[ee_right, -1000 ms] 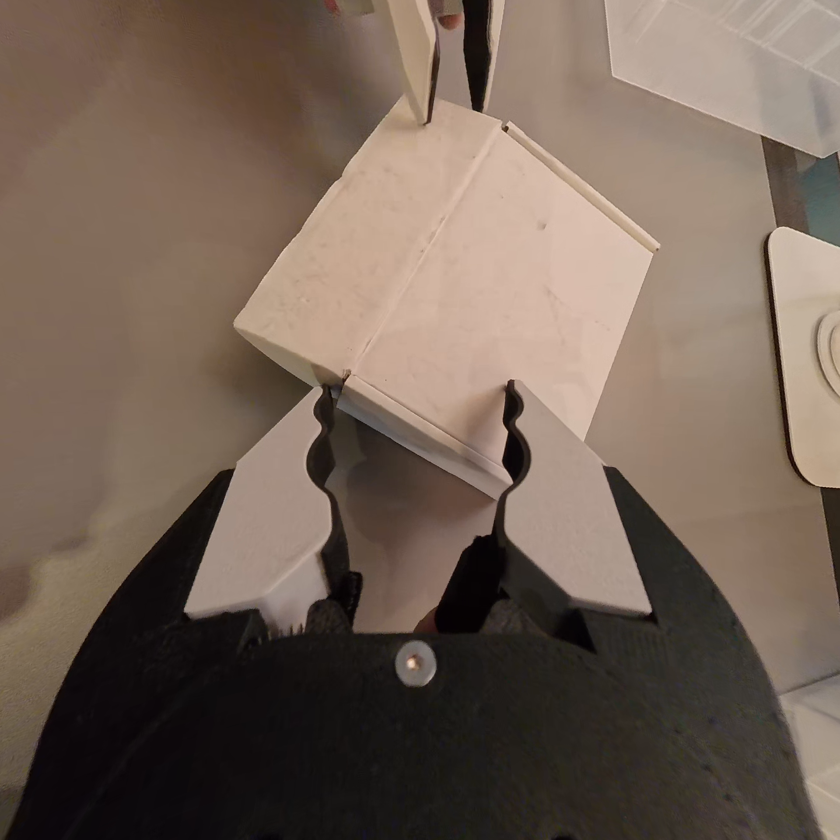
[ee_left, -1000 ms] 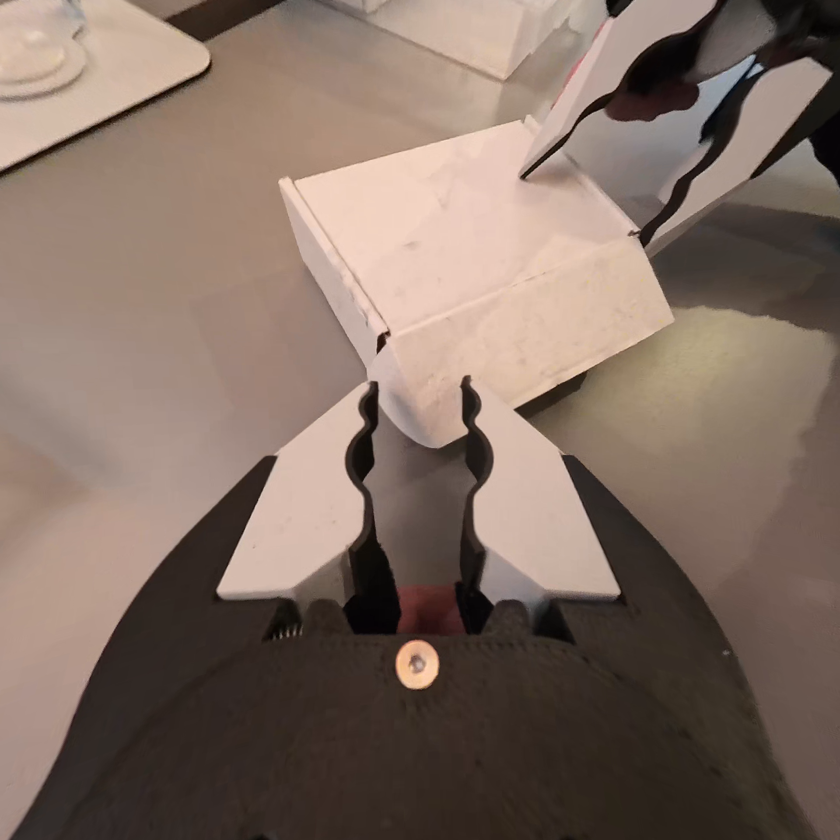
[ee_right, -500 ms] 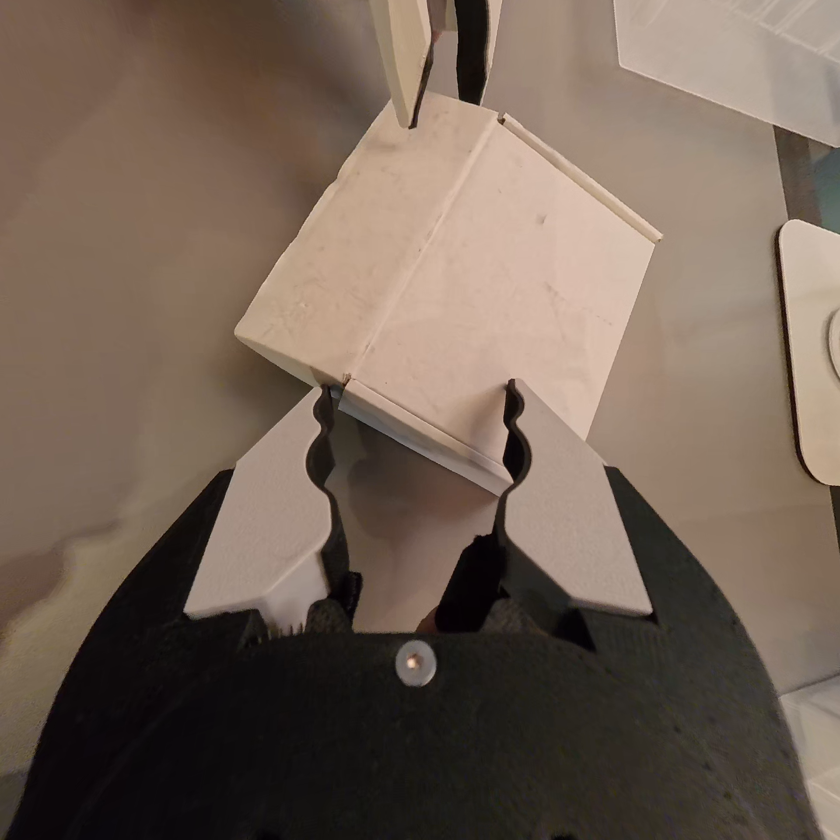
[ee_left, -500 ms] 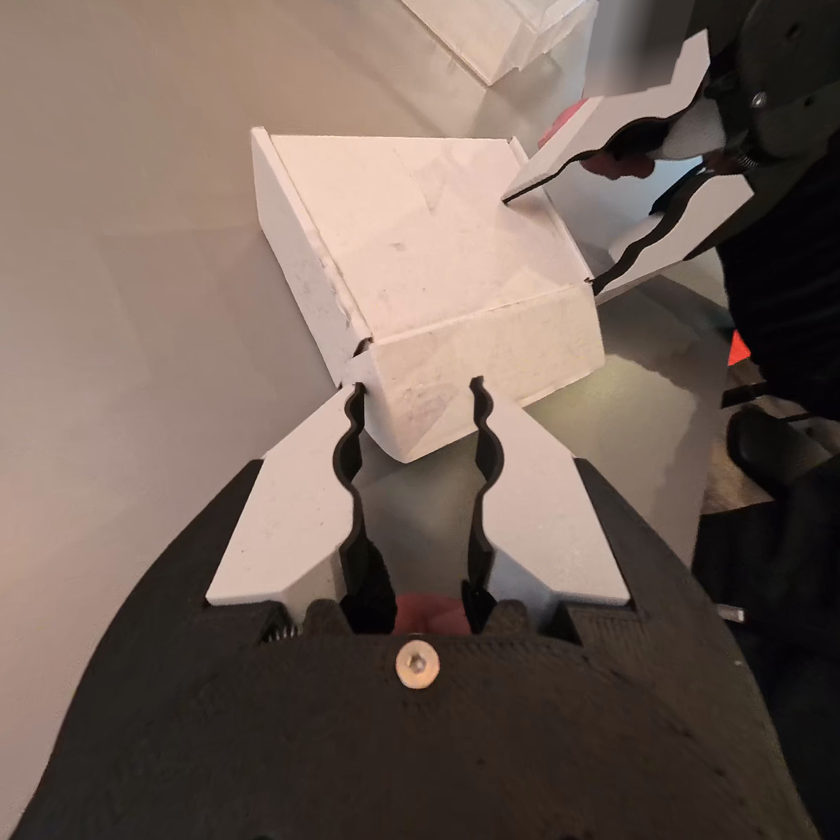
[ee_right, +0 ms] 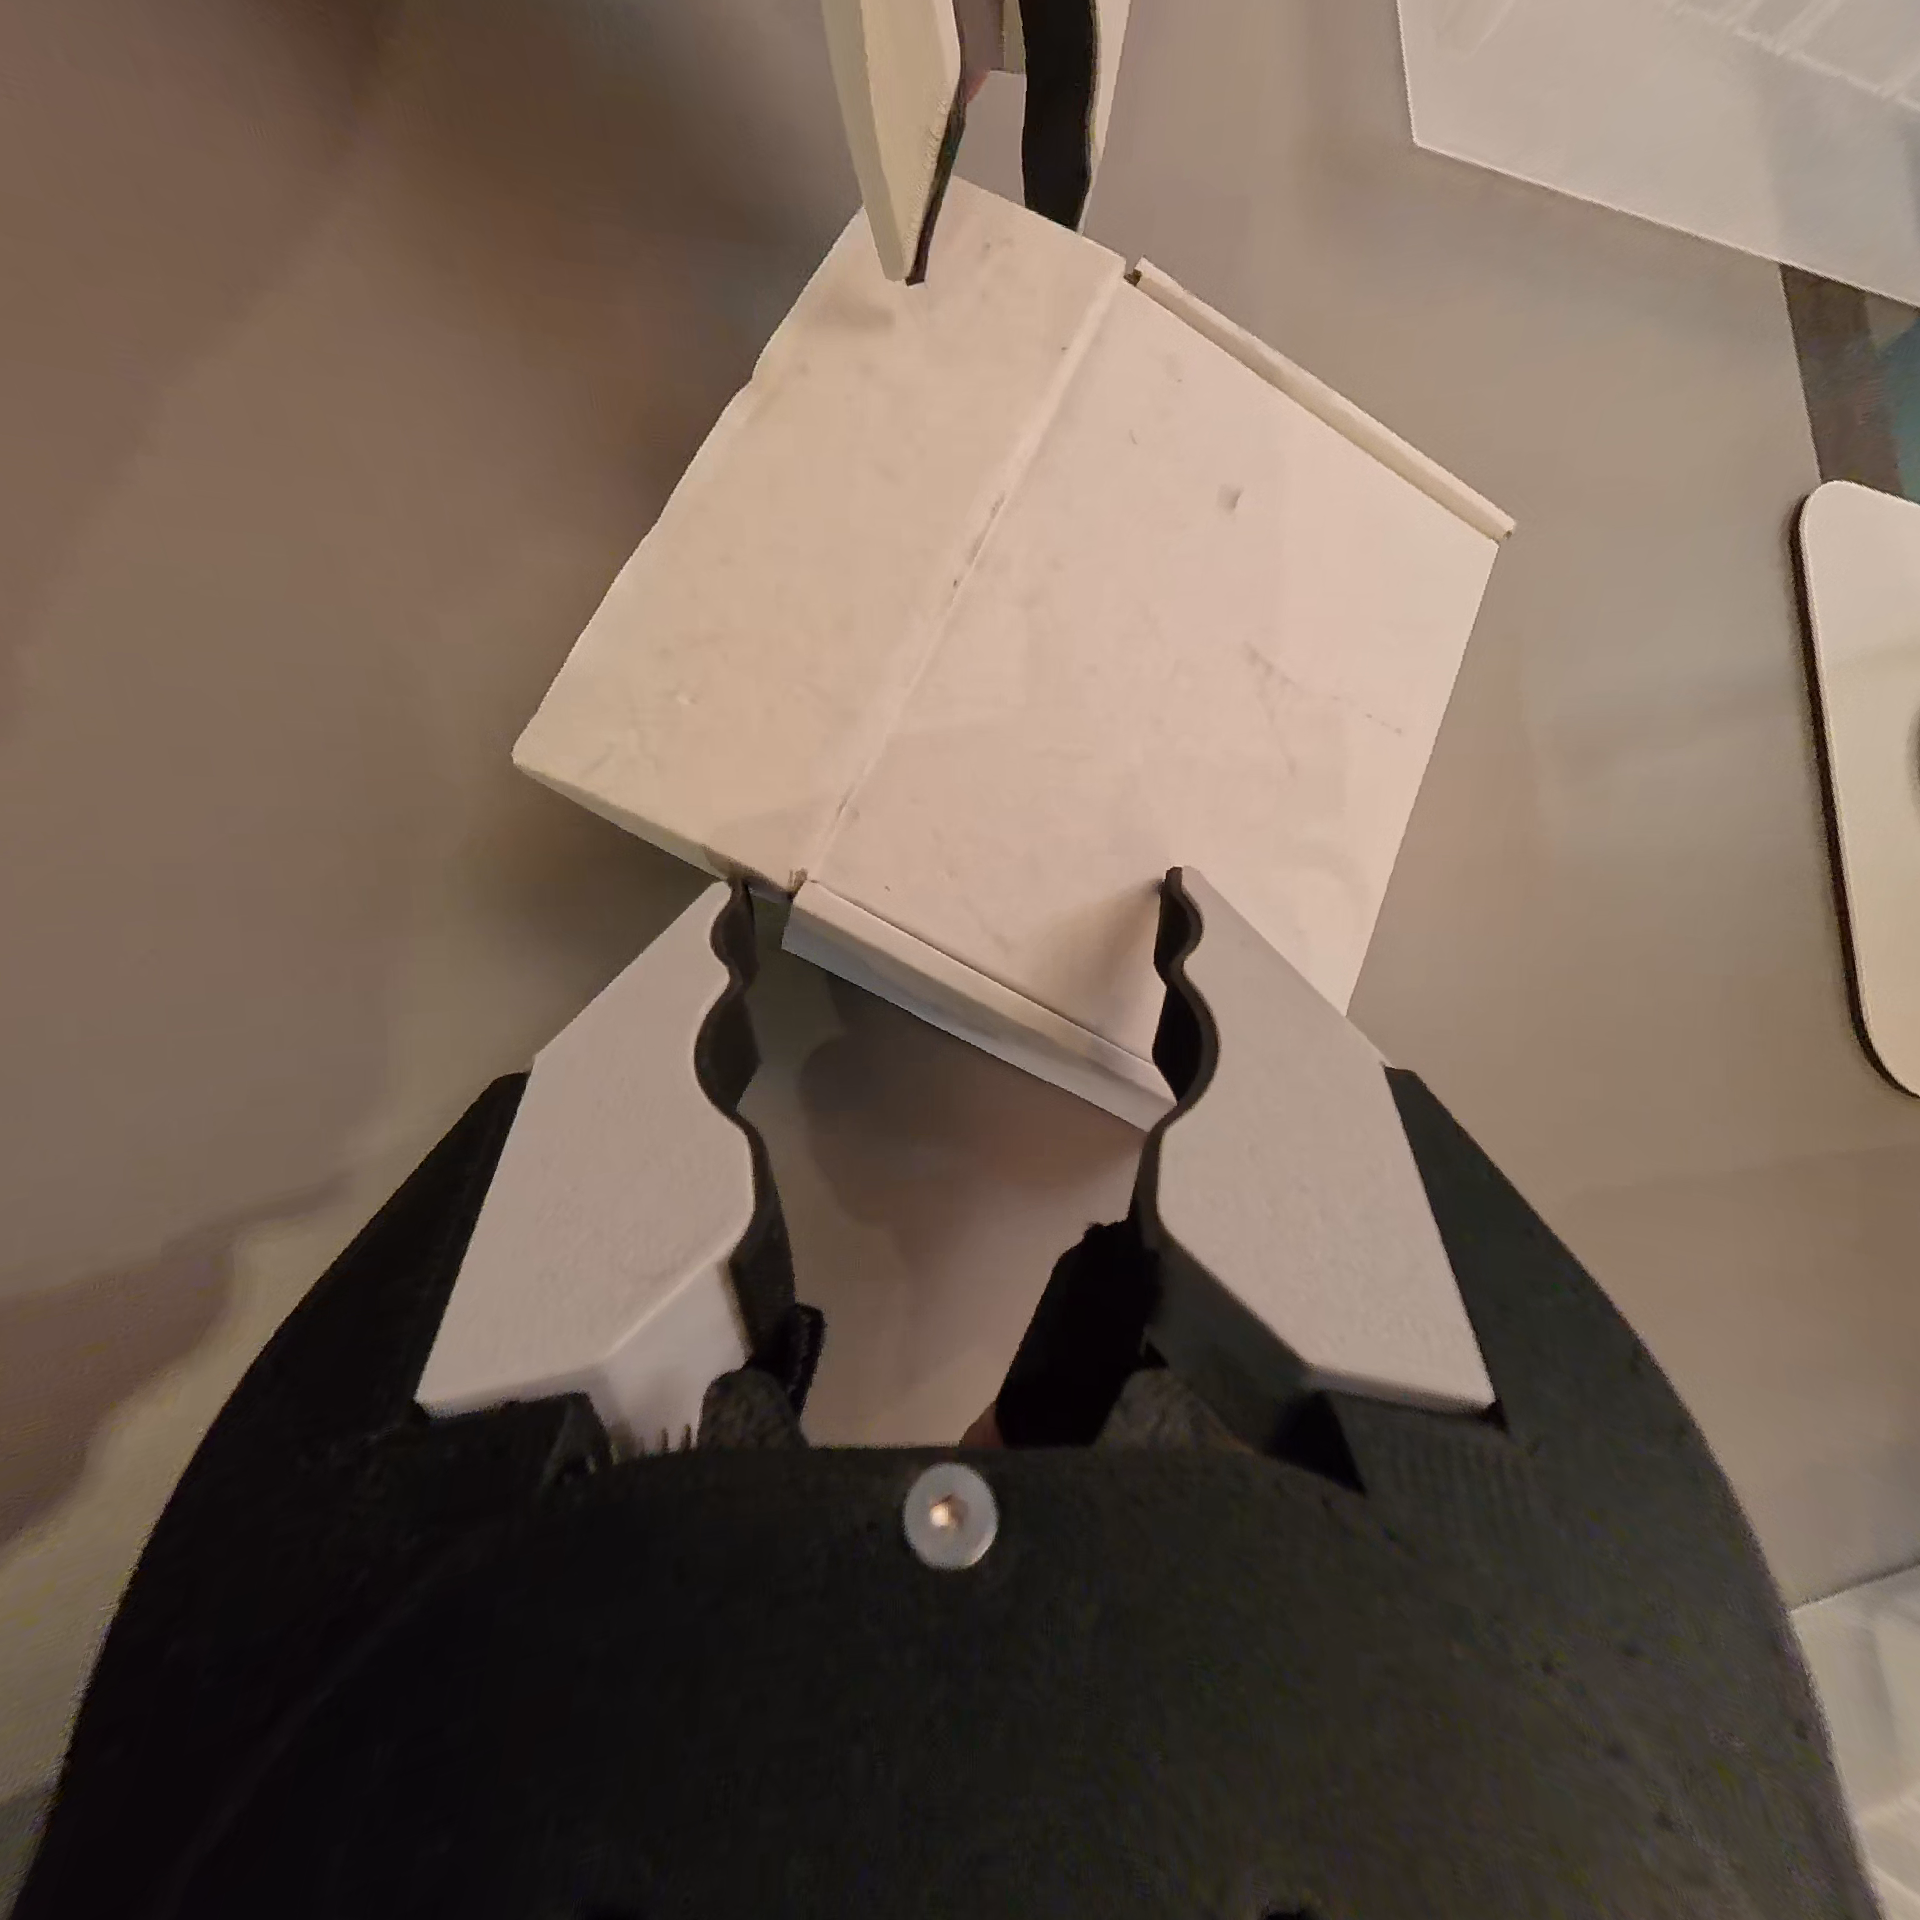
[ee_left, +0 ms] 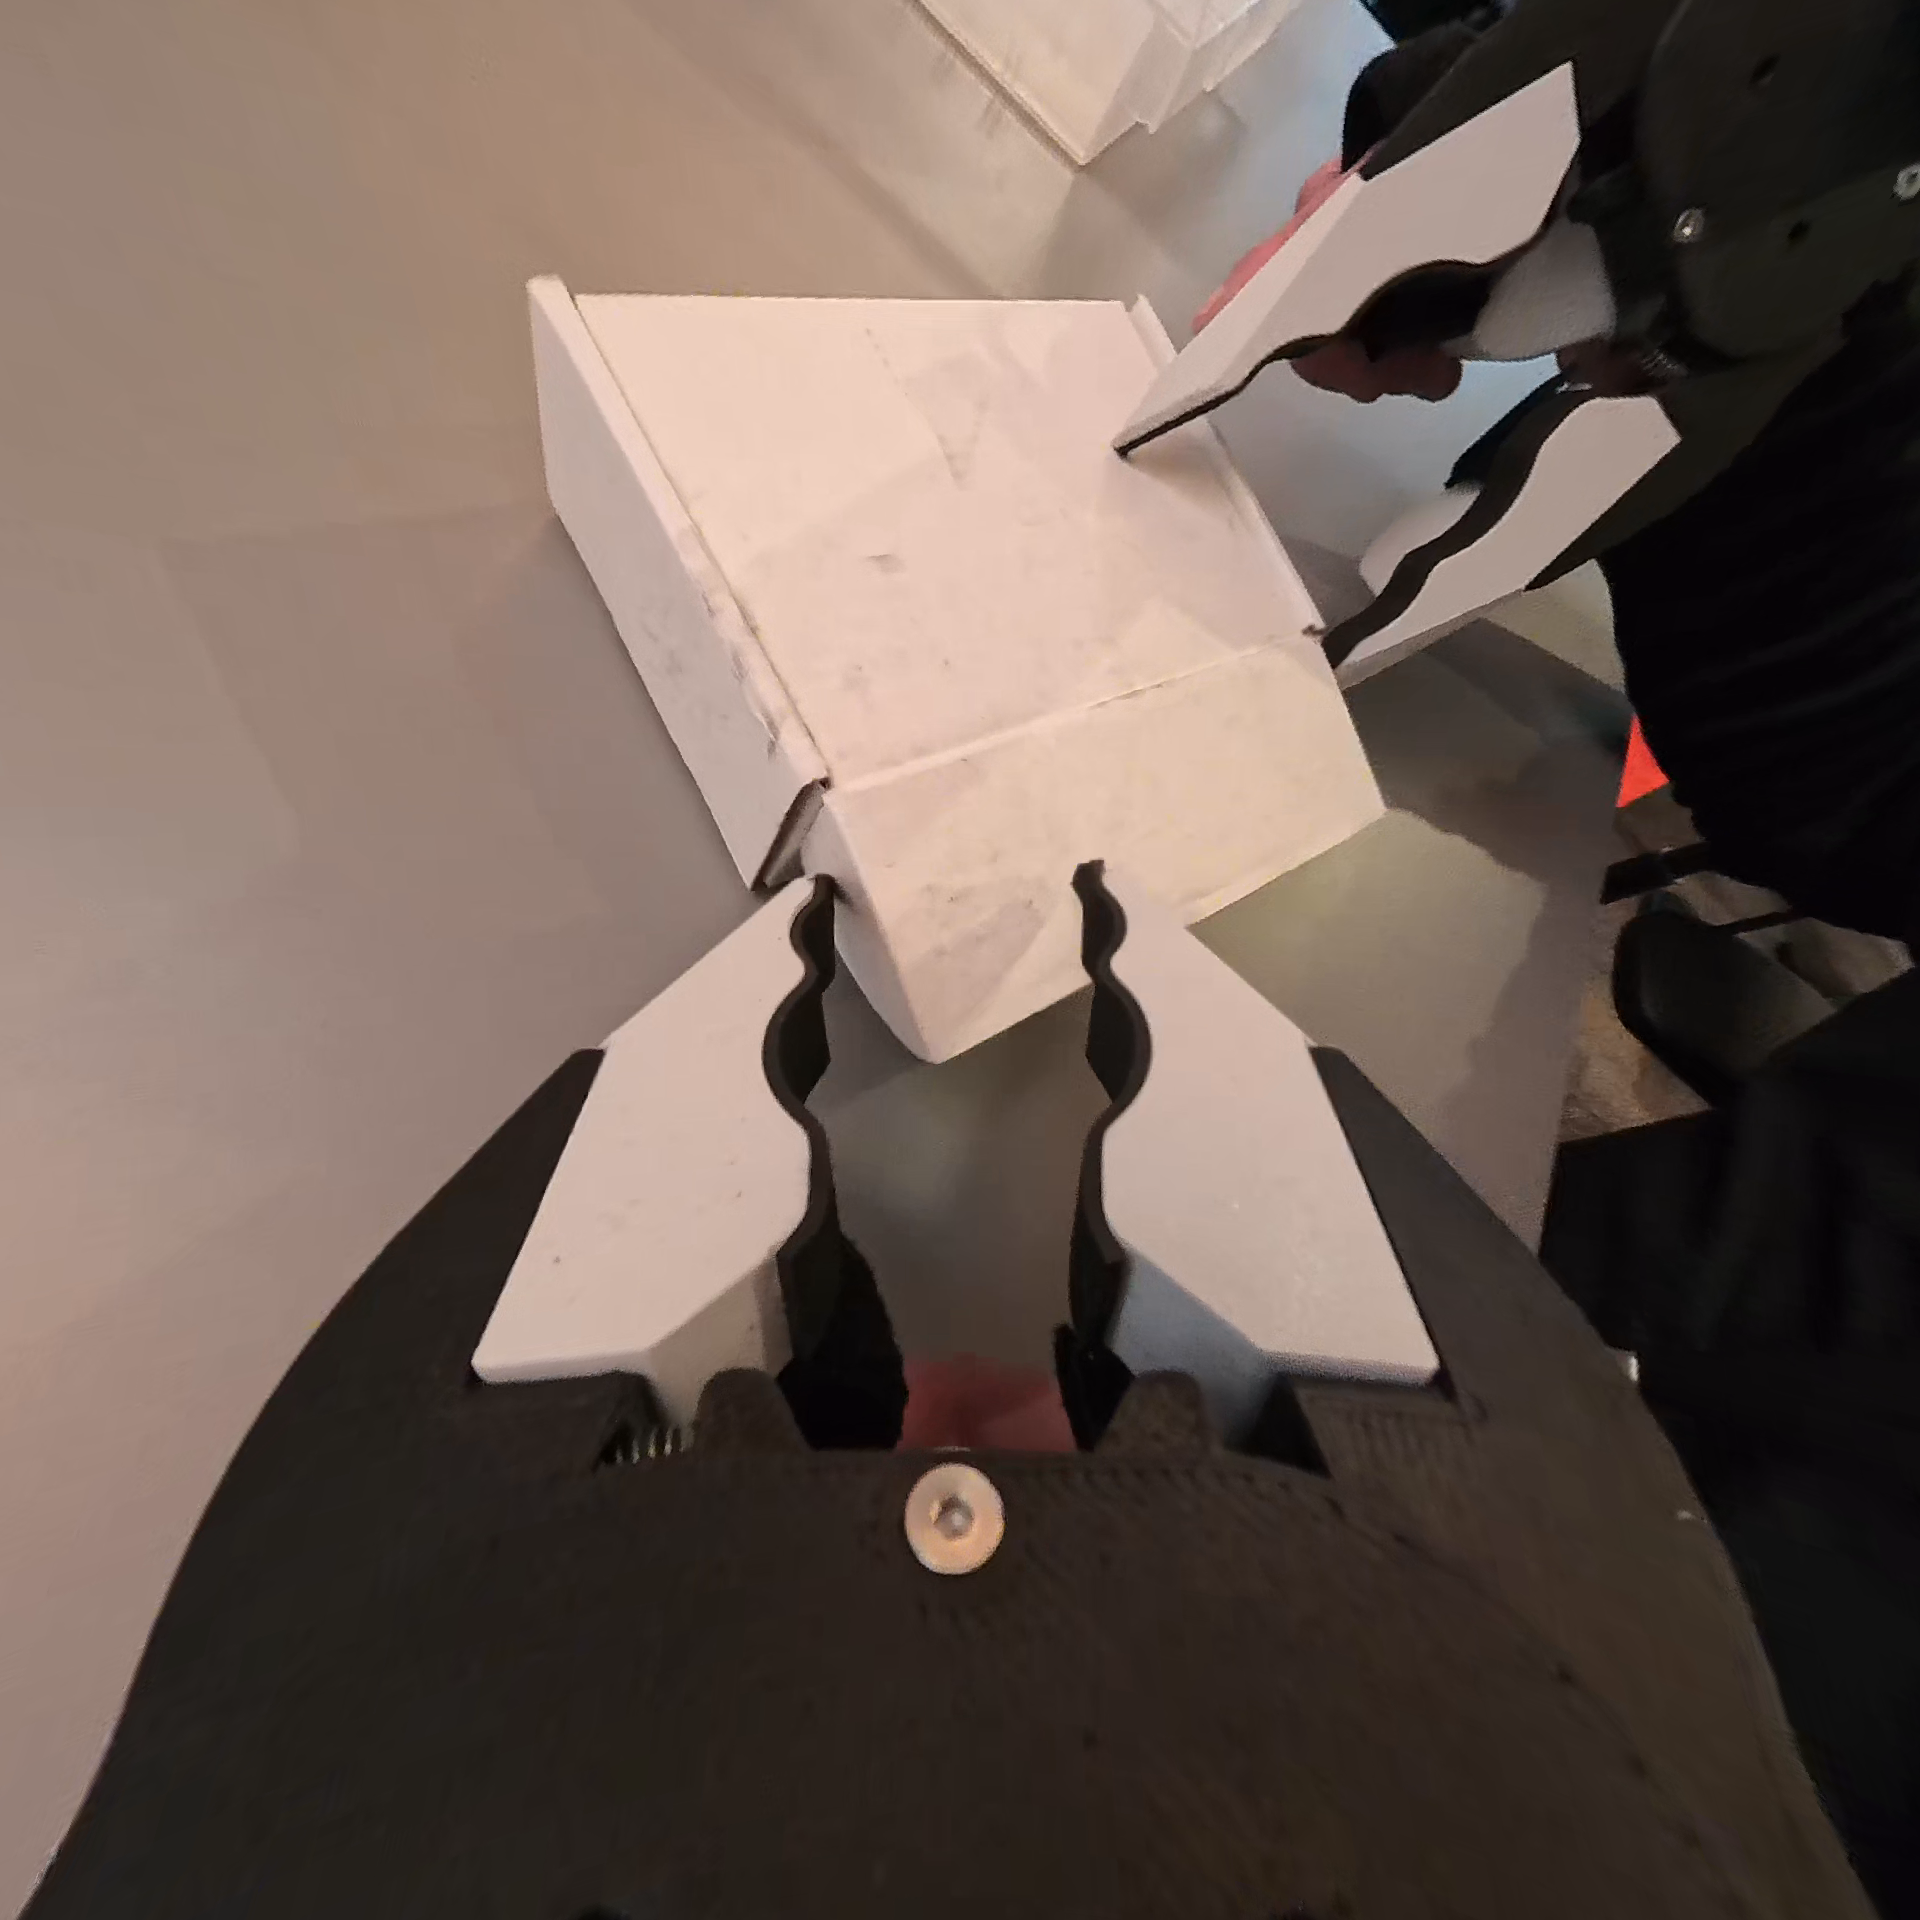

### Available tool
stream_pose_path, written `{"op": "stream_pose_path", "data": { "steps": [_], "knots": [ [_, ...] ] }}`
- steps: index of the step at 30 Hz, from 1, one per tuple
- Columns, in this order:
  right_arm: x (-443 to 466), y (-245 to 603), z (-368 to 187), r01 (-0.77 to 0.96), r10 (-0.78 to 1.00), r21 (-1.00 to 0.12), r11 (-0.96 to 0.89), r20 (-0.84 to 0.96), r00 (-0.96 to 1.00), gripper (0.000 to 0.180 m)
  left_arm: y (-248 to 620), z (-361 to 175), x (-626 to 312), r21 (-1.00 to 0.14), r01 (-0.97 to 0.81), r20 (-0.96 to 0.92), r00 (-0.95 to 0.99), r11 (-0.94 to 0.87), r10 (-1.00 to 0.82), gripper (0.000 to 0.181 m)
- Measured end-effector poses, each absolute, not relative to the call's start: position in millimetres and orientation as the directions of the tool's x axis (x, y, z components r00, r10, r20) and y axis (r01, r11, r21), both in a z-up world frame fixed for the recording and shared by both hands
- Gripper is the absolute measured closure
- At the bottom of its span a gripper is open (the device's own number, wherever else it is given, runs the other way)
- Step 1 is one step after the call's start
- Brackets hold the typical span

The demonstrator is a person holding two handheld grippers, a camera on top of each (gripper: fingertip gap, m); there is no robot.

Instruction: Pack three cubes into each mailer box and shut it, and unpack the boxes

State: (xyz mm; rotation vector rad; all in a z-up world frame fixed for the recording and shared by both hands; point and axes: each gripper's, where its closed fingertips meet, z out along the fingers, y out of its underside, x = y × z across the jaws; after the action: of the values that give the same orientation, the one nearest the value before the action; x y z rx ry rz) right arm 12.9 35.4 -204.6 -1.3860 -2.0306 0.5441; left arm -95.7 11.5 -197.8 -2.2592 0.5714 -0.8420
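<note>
Since the frame a second ago your left gripper (ee_left: 954, 883) has swung round the white mailer box (ee_left: 935, 582), so the box's near corner now sits between its fingertips and the white board with the glass dish has gone from the left wrist view. The box has barely shifted in the right wrist view; it lies closed on the grey table (ee_left: 260, 623), its lid flat and the front flap folded down over the wall. Your left gripper's jaws are spread, with the box corner in the gap; the left fingertip (ee_left: 821, 894) is just beside the slit where the side flap meets the front wall, though whether it touches is not clear. Your right gripper (ee_right: 956, 883) is spread wider and straddles the opposite side of the box (ee_right: 1039, 623), one fingertip (ee_right: 1174, 883) over the lid and the other at the corner (in the left wrist view the upper finger's tip rests on or just above the lid near its edge, the lower one beside the wall). Neither claw is pinching anything. A clear plastic container (ee_right: 1662, 104) stands beyond the box, and a white board (ee_right: 1870, 779) lies at the right edge, well apart from it.
</note>
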Motion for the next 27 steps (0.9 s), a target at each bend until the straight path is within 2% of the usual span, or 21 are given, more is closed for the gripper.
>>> {"op": "stream_pose_path", "data": {
  "steps": [6, 9, 11, 15, 27],
  "knots": [
    [11.9, 36.5, -204.5, 0.686, 0.925, -0.621, 0.379, 0.274, -0.263, 0.106, 17.1, -202.1, -97.9, -0.731, -0.22, 0.312, 0.735, -0.646, -0.603, 0.134],
    [11.7, 37.7, -204.6, 0.685, 0.921, -0.617, 0.388, 0.285, -0.265, 0.109, 19.4, -194.9, -101.4, -0.776, -0.239, 0.221, 0.764, -0.584, -0.606, 0.142],
    [11.6, 37.7, -204.5, 0.681, 0.922, -0.621, 0.387, 0.283, -0.266, 0.109, 15.7, -194.8, -98.3, -0.776, -0.228, 0.229, 0.767, -0.588, -0.6, 0.134],
    [11.6, 37.5, -204.6, 0.677, 0.922, -0.627, 0.385, 0.283, -0.263, 0.109, 12.7, -198.3, -104.1, -0.773, -0.168, 0.286, 0.769, -0.612, -0.572, 0.144],
    [11.2, 37.3, -205.2, 0.681, 0.919, -0.618, 0.392, 0.297, -0.259, 0.109, 15.6, -205.6, -100.4, -0.8, -0.194, 0.228, 0.777, -0.568, -0.587, 0.138]
  ]
}}
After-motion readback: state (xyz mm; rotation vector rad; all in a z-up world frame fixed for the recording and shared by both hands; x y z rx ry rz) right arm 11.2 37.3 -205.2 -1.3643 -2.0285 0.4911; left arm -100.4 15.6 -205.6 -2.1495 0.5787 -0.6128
